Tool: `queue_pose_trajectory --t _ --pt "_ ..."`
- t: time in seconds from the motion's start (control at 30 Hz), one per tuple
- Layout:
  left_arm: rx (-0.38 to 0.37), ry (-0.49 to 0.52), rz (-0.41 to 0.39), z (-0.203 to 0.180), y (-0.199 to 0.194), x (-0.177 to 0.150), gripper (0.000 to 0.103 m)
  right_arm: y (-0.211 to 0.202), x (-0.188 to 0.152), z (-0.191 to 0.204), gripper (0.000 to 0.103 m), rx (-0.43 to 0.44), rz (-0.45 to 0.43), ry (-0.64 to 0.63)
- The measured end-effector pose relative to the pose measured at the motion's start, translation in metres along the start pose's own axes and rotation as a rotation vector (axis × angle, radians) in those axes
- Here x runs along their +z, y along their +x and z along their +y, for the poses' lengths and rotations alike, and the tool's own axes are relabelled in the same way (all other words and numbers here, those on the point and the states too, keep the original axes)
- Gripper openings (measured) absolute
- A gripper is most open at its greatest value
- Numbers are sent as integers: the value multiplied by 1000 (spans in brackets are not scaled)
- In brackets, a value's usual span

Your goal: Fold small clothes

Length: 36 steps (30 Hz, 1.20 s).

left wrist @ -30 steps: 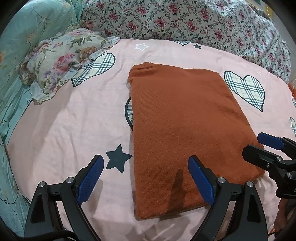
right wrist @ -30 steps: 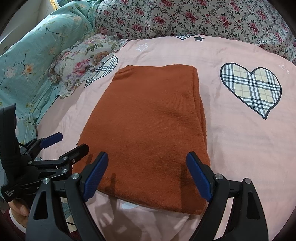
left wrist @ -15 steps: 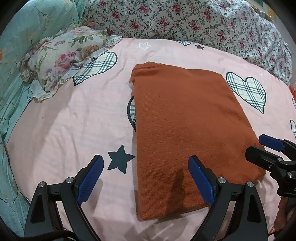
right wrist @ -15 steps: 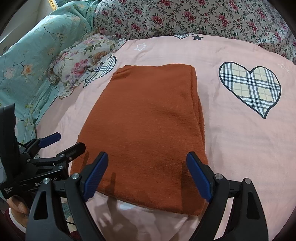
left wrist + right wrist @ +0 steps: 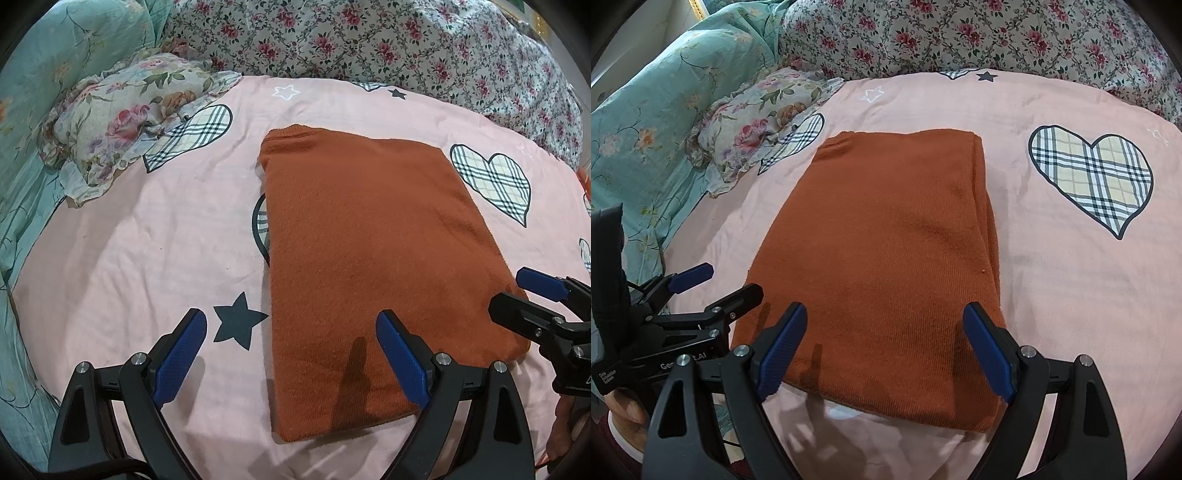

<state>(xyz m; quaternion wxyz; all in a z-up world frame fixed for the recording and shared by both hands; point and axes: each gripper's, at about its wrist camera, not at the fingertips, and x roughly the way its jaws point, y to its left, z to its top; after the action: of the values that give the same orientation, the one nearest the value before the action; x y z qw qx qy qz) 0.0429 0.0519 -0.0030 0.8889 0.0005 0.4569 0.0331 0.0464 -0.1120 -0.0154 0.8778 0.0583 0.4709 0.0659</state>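
A rust-orange knit garment (image 5: 369, 266) lies folded into a flat rectangle on the pink bedsheet (image 5: 147, 240); the right wrist view shows the same garment (image 5: 886, 266) with stacked layers along its right edge. My left gripper (image 5: 291, 358) hovers open over the garment's near left corner, holding nothing. My right gripper (image 5: 886, 350) is open too, straddling the near edge of the garment. Each gripper shows in the other's view: the right gripper (image 5: 524, 299) at the garment's near right corner, the left gripper (image 5: 716, 284) at its near left side.
A floral frilled pillow (image 5: 125, 114) lies at the back left beside a teal floral quilt (image 5: 646, 122). A rose-print duvet (image 5: 388, 48) runs along the back. The sheet carries plaid hearts (image 5: 1089, 173) and a dark star (image 5: 240, 321). A hand (image 5: 624, 406) holds the left gripper.
Both grippers have drifted slightly, so the garment sits a little further right and lower in the left view. The garment itself has not moved, and both grippers stay open.
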Motion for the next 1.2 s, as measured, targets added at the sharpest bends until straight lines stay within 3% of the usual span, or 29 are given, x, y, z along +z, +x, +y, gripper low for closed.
queue_pose_trajectory --t 1.2 --pt "1 3 0 0 3 10 94 -1 8 2 86 8 -8 -8"
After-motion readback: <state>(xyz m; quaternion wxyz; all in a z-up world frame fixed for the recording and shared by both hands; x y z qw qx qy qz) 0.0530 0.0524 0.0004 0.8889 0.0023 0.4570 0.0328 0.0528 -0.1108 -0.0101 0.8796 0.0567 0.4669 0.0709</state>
